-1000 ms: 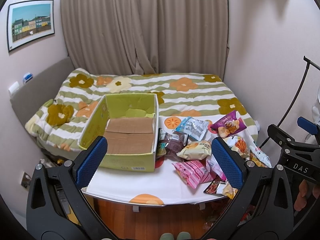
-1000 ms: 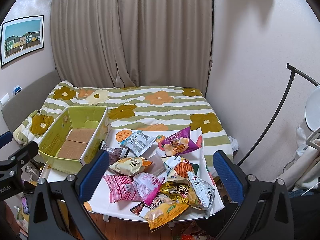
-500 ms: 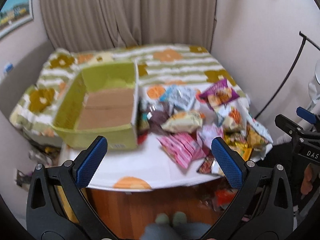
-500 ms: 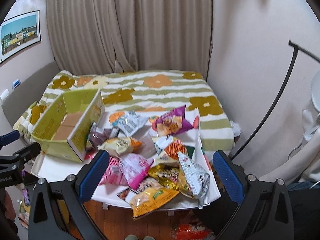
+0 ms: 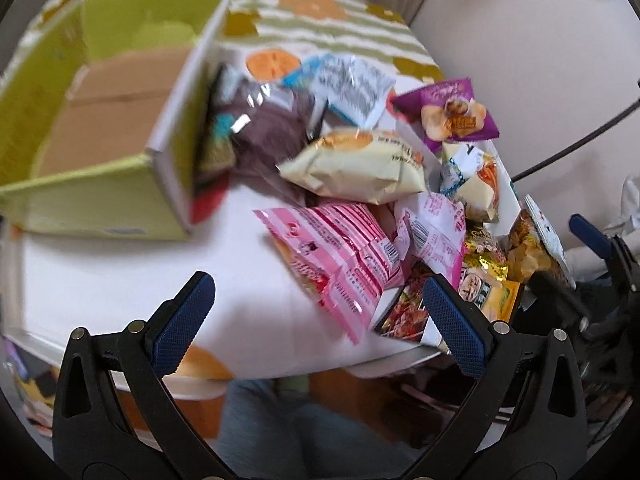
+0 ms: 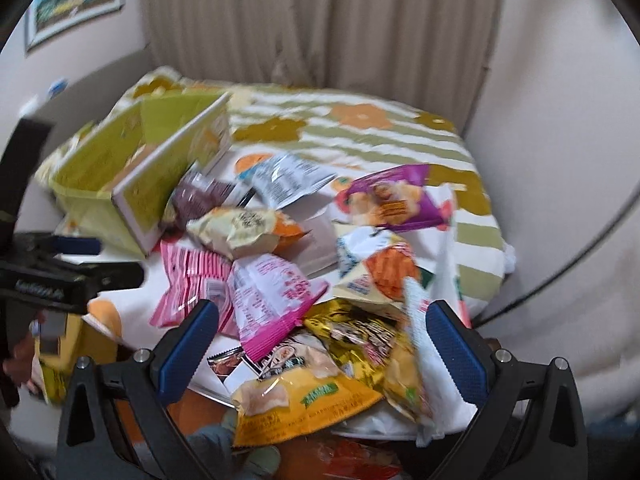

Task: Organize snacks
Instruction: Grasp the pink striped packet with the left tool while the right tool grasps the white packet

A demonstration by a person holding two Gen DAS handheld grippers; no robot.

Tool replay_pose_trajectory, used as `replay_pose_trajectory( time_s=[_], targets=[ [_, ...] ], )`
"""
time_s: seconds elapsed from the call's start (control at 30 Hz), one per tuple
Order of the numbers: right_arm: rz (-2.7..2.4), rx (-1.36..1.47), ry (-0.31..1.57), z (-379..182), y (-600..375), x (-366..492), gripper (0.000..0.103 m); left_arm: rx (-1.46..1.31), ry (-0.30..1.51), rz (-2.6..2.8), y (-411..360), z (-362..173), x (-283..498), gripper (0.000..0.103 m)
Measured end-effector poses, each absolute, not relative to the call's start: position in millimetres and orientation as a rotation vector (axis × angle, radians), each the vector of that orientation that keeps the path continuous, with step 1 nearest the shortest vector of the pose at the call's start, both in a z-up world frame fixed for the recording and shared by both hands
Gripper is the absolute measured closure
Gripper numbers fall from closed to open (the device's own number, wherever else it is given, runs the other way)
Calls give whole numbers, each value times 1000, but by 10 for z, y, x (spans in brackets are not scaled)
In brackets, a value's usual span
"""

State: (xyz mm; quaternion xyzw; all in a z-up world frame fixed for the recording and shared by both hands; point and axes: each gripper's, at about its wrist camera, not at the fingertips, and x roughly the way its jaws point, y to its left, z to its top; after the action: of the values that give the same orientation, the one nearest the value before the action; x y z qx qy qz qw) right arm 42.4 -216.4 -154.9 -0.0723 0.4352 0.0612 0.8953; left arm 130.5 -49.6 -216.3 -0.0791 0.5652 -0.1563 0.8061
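Note:
A heap of snack bags covers the right half of a small white table. Among them are a pink striped bag, a cream bag, a purple bag and a yellow bag. An open green cardboard box with a brown bottom stands at the table's left, with no snacks visible inside. My left gripper hangs open above the table's front edge, just short of the pink striped bag. My right gripper is open too, over the near end of the heap, with nothing held.
A bed with a flowered, striped cover lies behind the table, with curtains beyond. A wall and a thin black stand close off the right. The person's legs and wooden floor show below the table edge.
Both grippers have moved forward and tilted down toward the table; the snack heap and box now fill the views. Both stay open and nothing has been picked up.

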Motion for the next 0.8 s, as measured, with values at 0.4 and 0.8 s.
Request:
replay_pose_trajectory(
  time_s=[0.4,0.8],
  targets=[
    [359,-450,1134,-2155,-1803,1033,0,-319,1403,-376,-674,-2838,1722,0],
    [488,-572,1240,-2457,-1635,1397,0,-399,1444,-485,-760,-2932,1785,25]
  ],
)
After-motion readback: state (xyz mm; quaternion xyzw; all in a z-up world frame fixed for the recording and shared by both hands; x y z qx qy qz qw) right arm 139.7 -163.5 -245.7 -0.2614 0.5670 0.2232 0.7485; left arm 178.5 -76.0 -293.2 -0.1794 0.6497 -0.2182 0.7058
